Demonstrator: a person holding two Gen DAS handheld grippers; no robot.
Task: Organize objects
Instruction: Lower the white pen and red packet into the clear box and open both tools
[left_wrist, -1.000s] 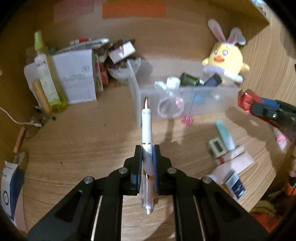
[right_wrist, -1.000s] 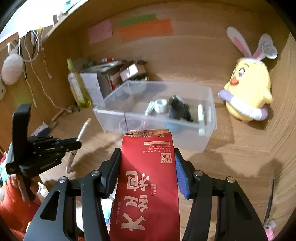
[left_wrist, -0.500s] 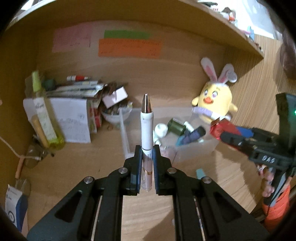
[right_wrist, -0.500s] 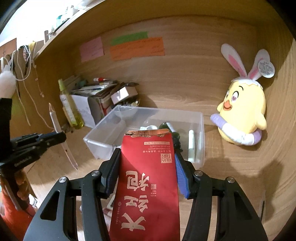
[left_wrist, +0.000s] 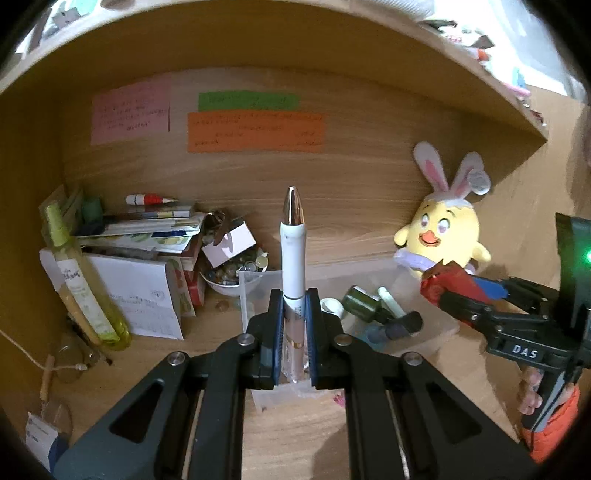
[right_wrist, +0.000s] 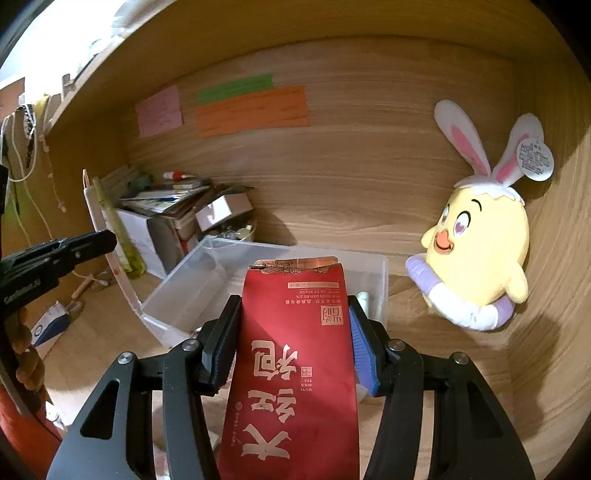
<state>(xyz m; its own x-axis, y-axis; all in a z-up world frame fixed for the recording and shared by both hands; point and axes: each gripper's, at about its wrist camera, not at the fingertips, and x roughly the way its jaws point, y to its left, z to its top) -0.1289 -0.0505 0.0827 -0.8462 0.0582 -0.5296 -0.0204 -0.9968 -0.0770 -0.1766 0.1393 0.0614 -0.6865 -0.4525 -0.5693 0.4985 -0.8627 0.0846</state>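
My left gripper (left_wrist: 291, 332) is clamped tight on a white pen (left_wrist: 293, 258), pads pressing its clear lower barrel so the metal tip stands straight out ahead of my jaws. Gripping it low leaves most of its length free, which I judge will let it drop cleanly over a wall. My right gripper (right_wrist: 293, 339) is closed at a middling width on a red tea packet (right_wrist: 295, 350), squeezing its two side edges so the flat face stays up and the torn top edge leads.

Just beyond and below both sets of jaws sits the clear plastic bin (right_wrist: 177, 295); it already holds a dark green bottle (left_wrist: 360, 301) and other small items, so I take it as where these two belong. Neither thing is inside yet; both hang above the near wall.

A yellow bunny plush (right_wrist: 480, 251) leans to the right of my right jaws, well clear. A yellow spray bottle (left_wrist: 83, 291) and stacked papers (left_wrist: 147, 229) crowd the far left of my left jaws.
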